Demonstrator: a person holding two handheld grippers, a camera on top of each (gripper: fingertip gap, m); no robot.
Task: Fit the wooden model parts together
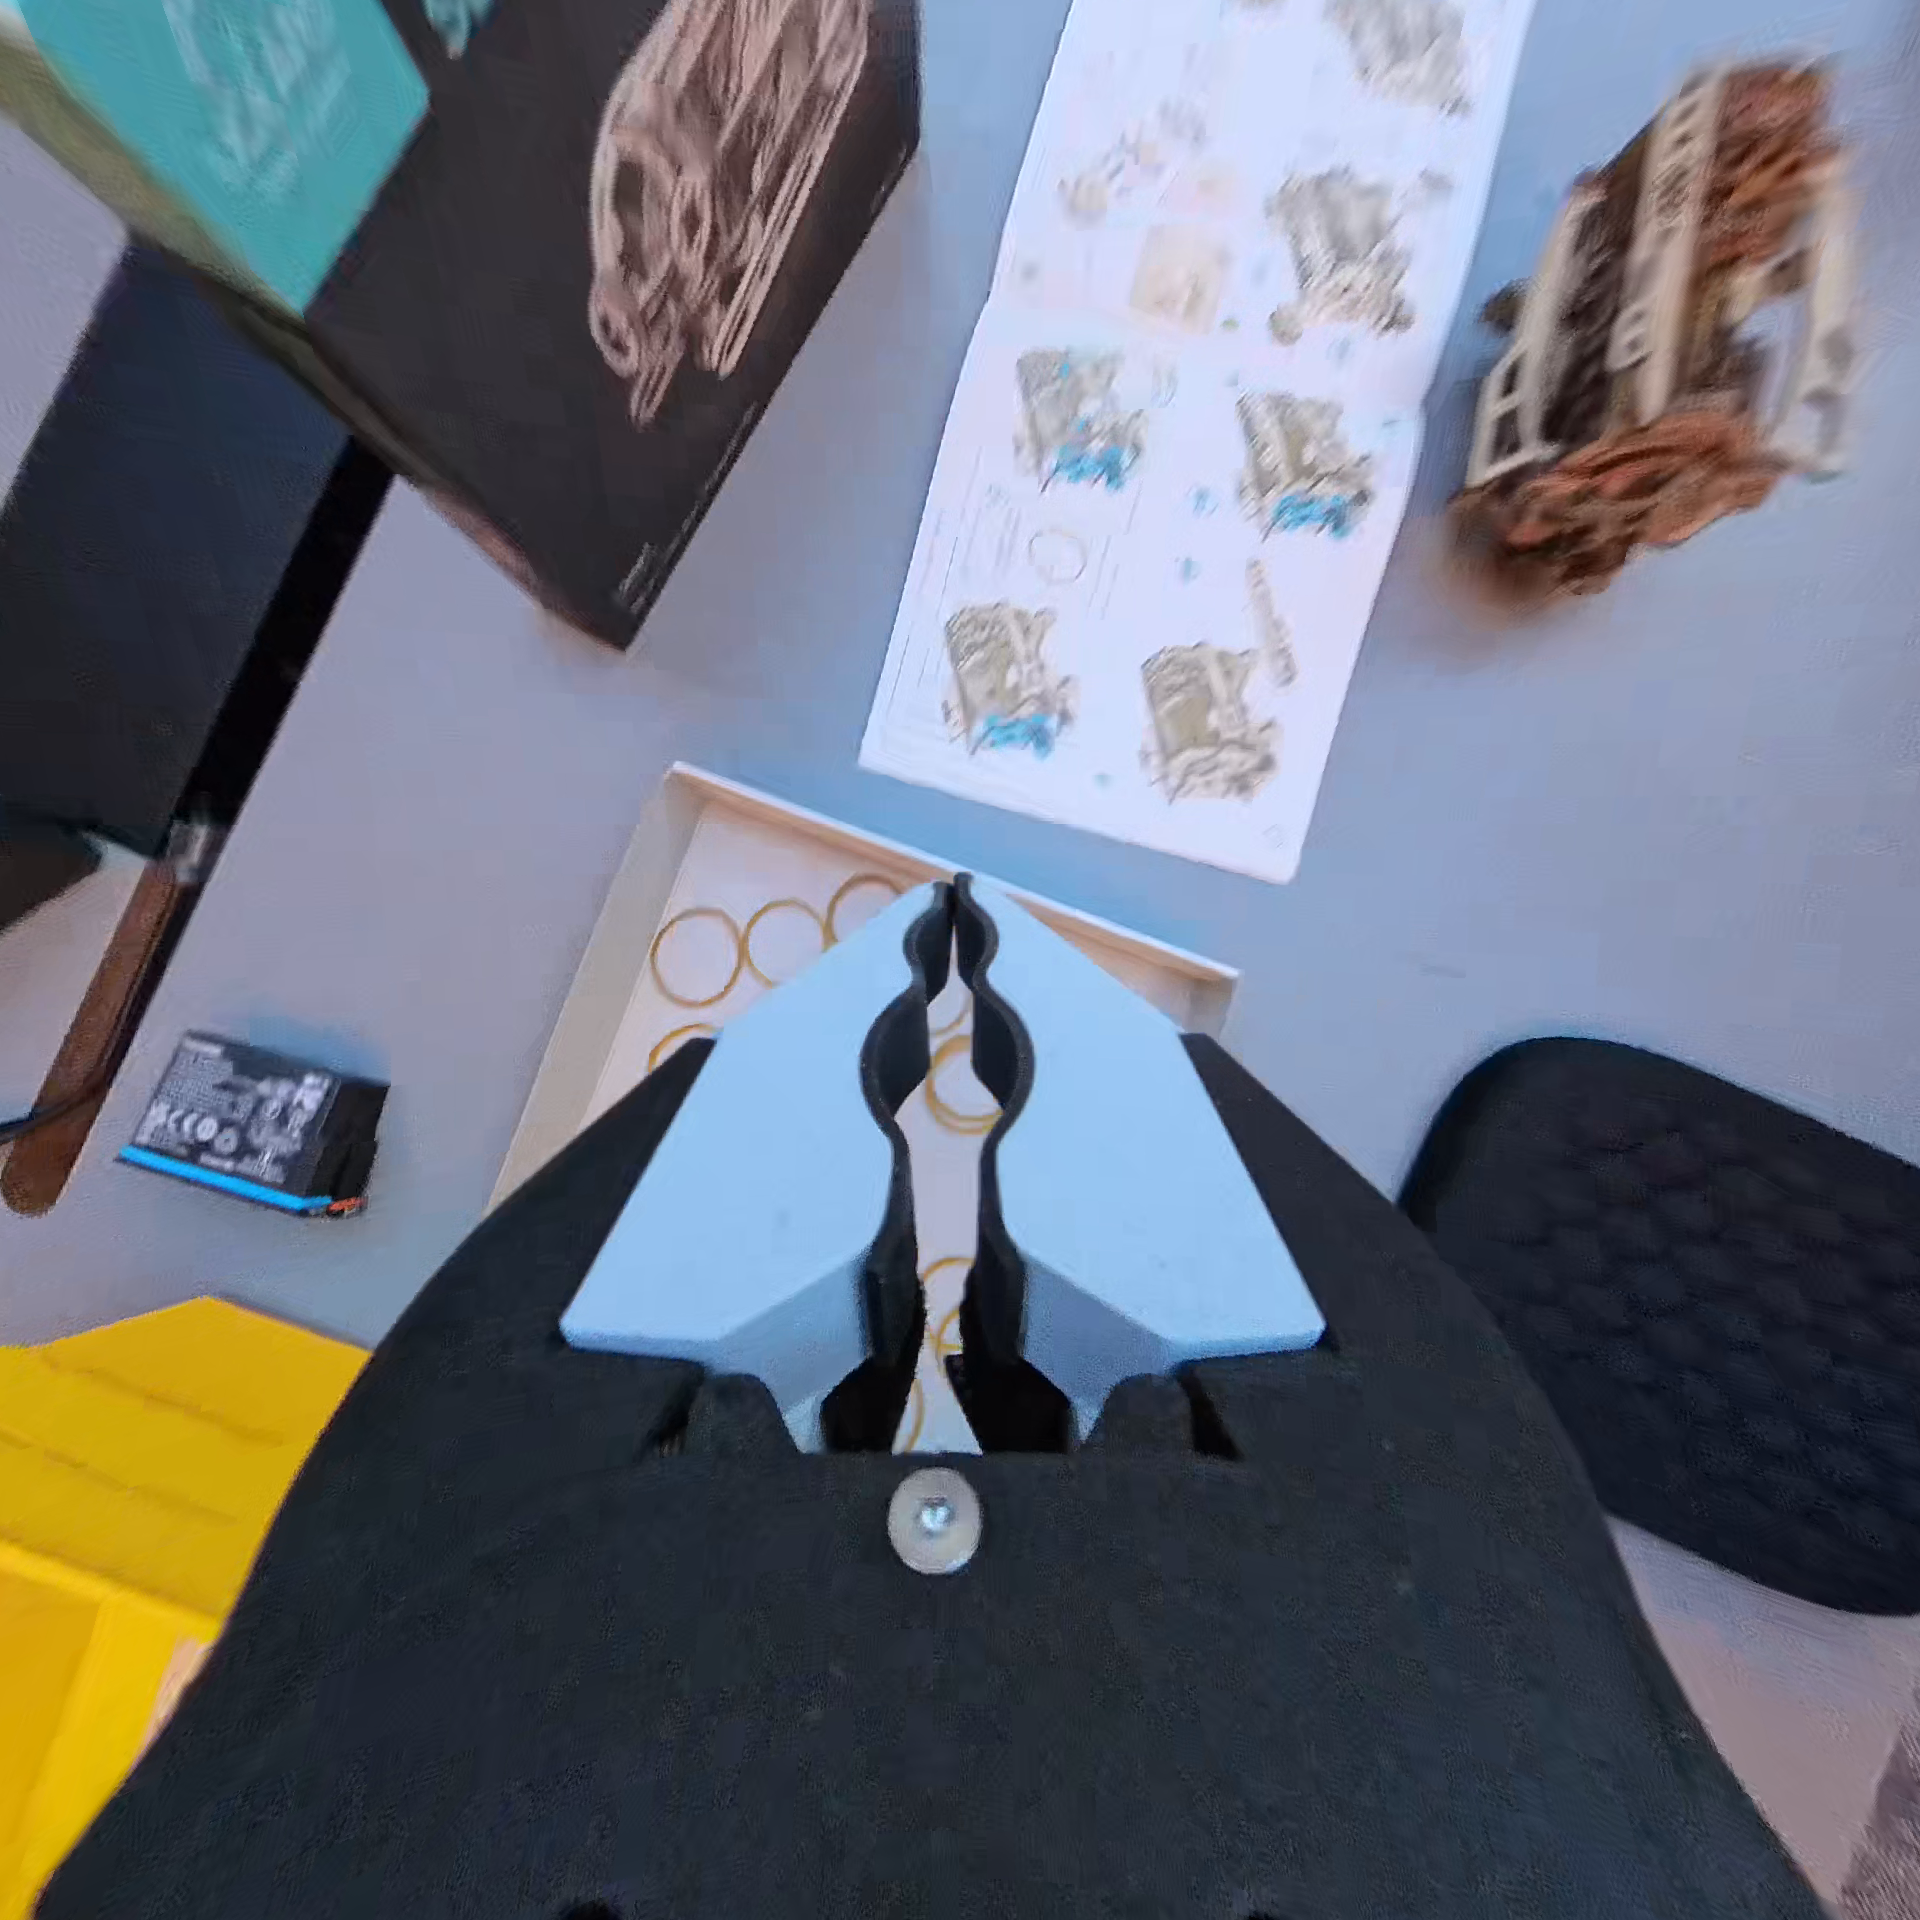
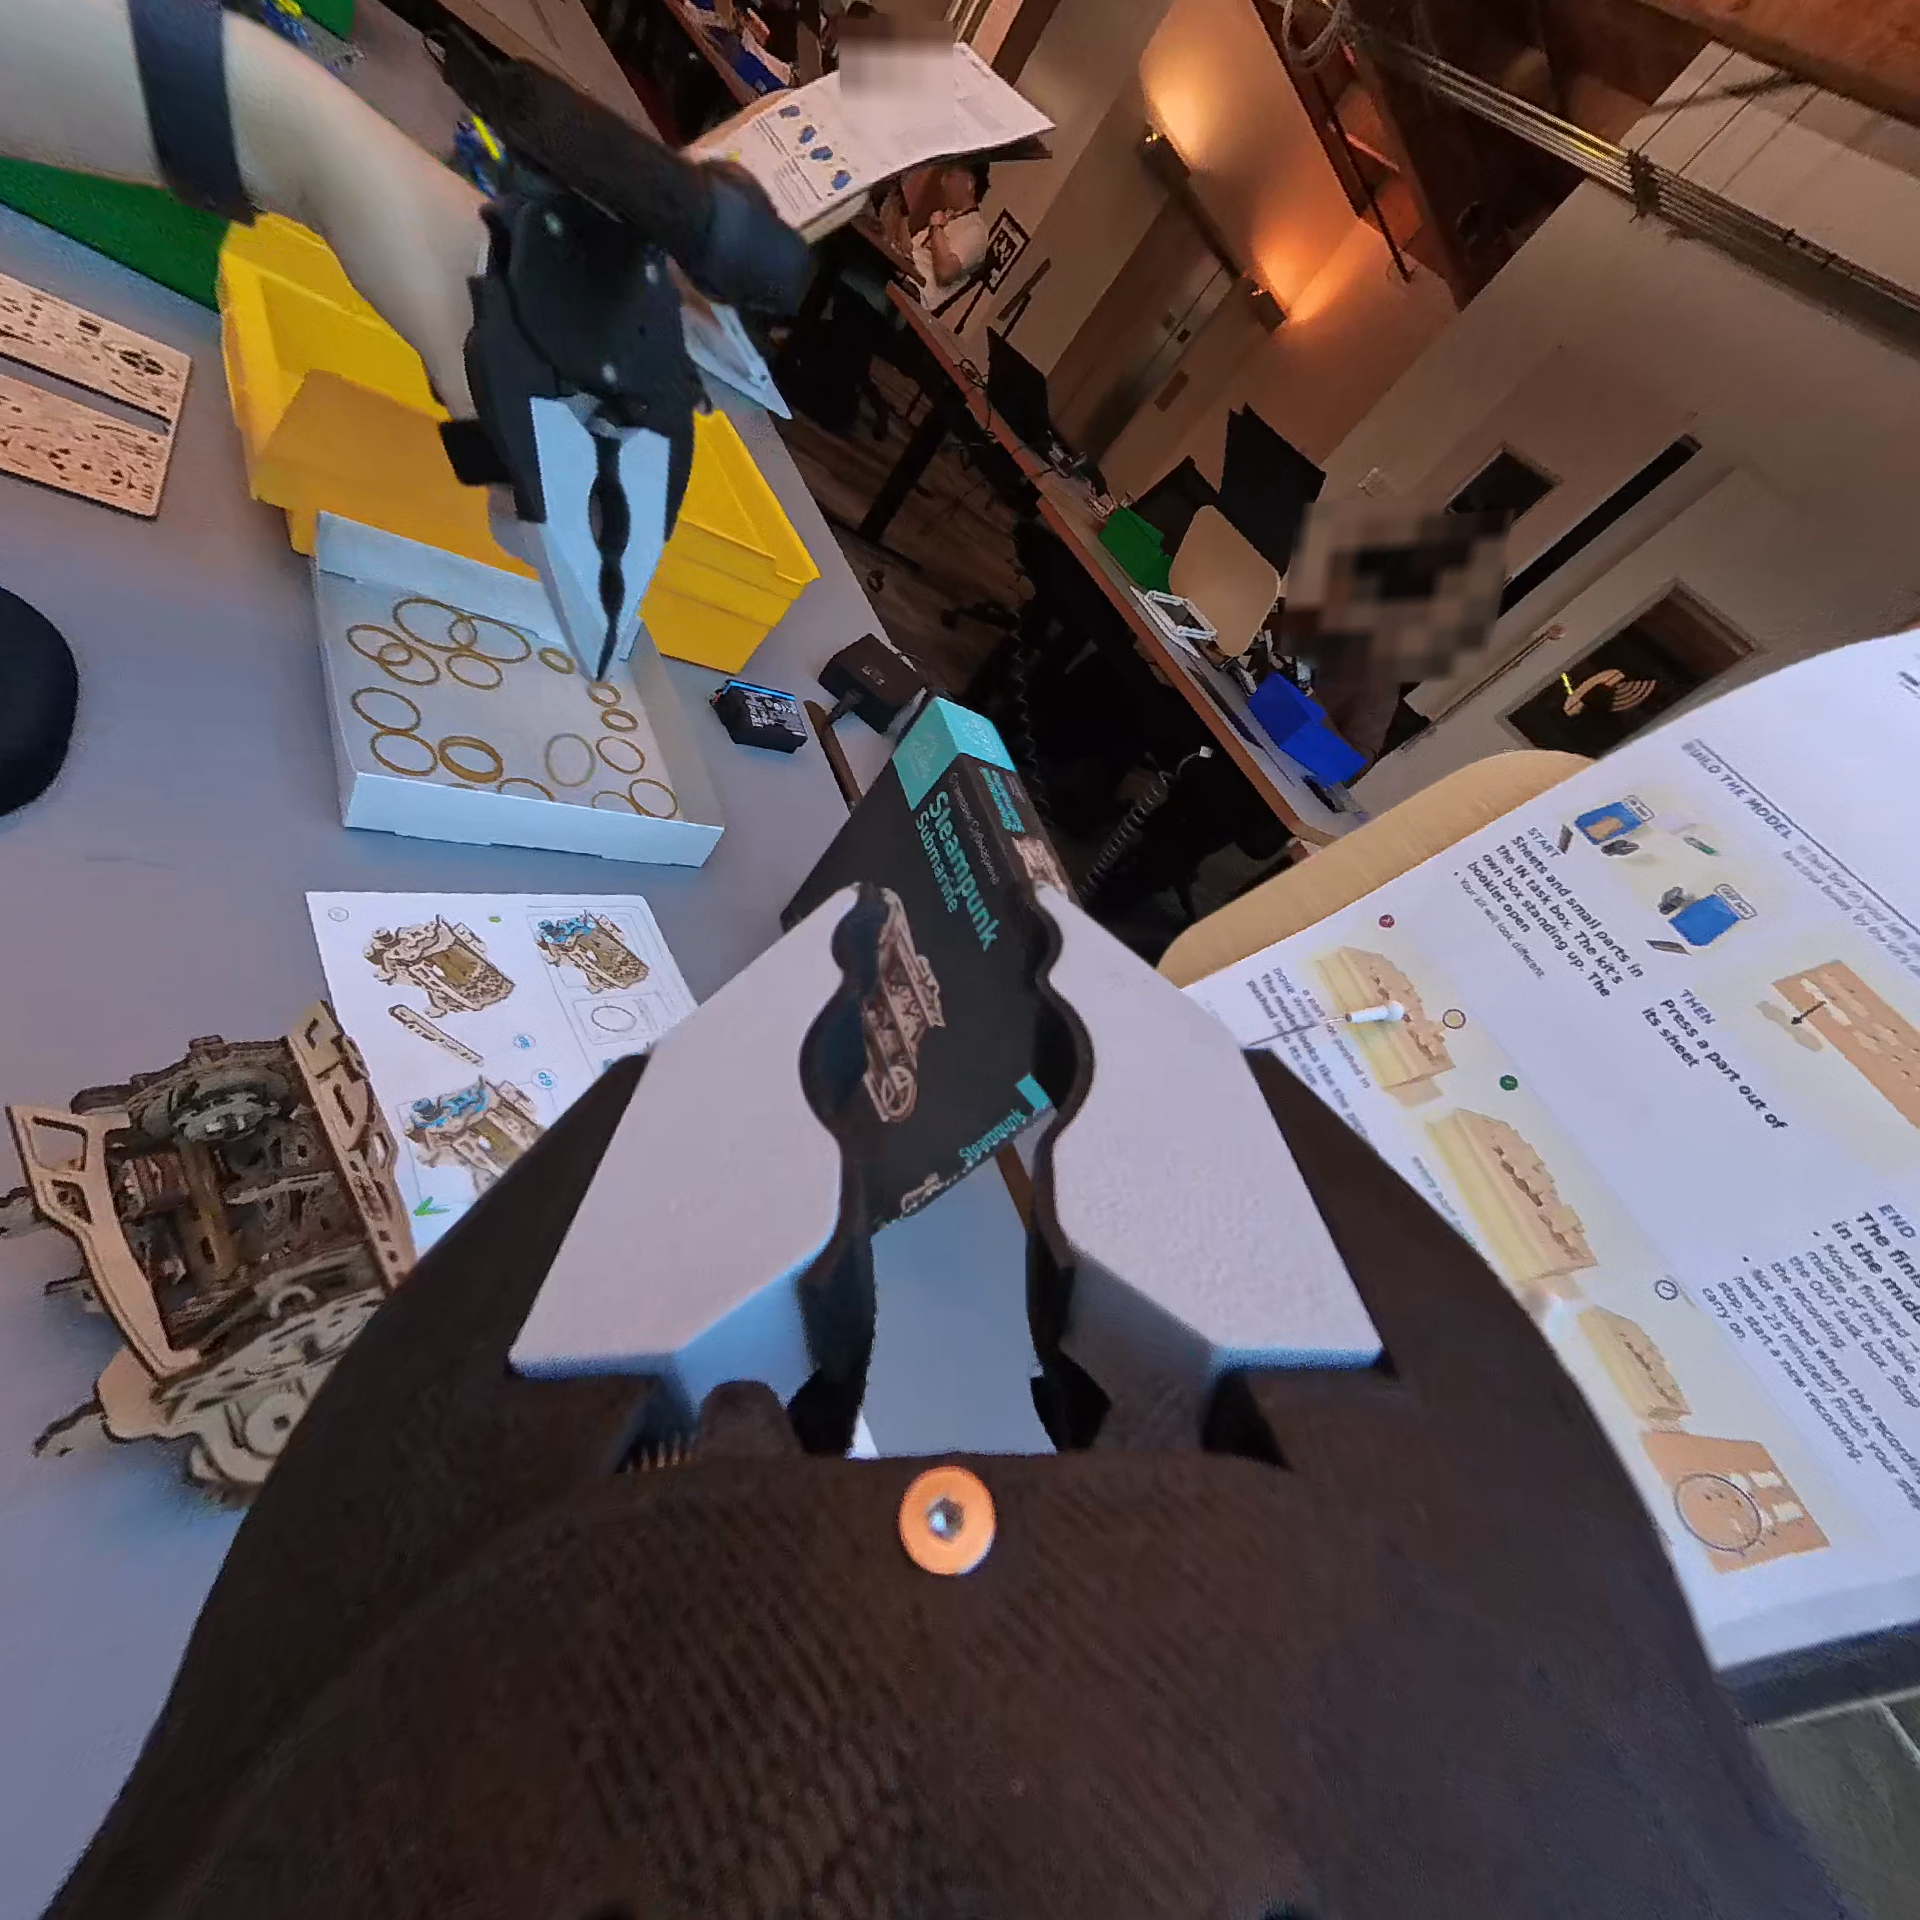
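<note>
Item: part-built brown and pale wooden model [image 2: 208, 1226], laser-cut gears and frames. Loc.: on grey bench [image 2: 187, 831], lower left in right wrist view, upper right and blurred in left wrist view; well apart from both claws.

Left claw [image 1: 954, 883]: tips closed together over shallow white cardboard tray [image 1: 644, 914] of thin tan rubber-band rings [image 1: 694, 956]. In right wrist view, tips down at one small ring near tray's far edge; whether a ring is pinched, cannot tell. Model well off to claw's right, printed instruction sheet [image 1: 1143, 468] between tray and model.

Right claw [image 2: 951, 920]: open, nothing between pads, raised above bench. Behind it, black and teal kit box [image 2: 935, 862]. Model below and to its left, not touching.

Also on bench: yellow plastic bins [image 2: 322, 416] beyond tray; flat sheets of uncut wooden parts [image 2: 83, 405] far left; small black battery block w/ blue stripe [image 2: 764, 717] near box; open white booklet [image 2: 1662, 1039] at right.
</note>
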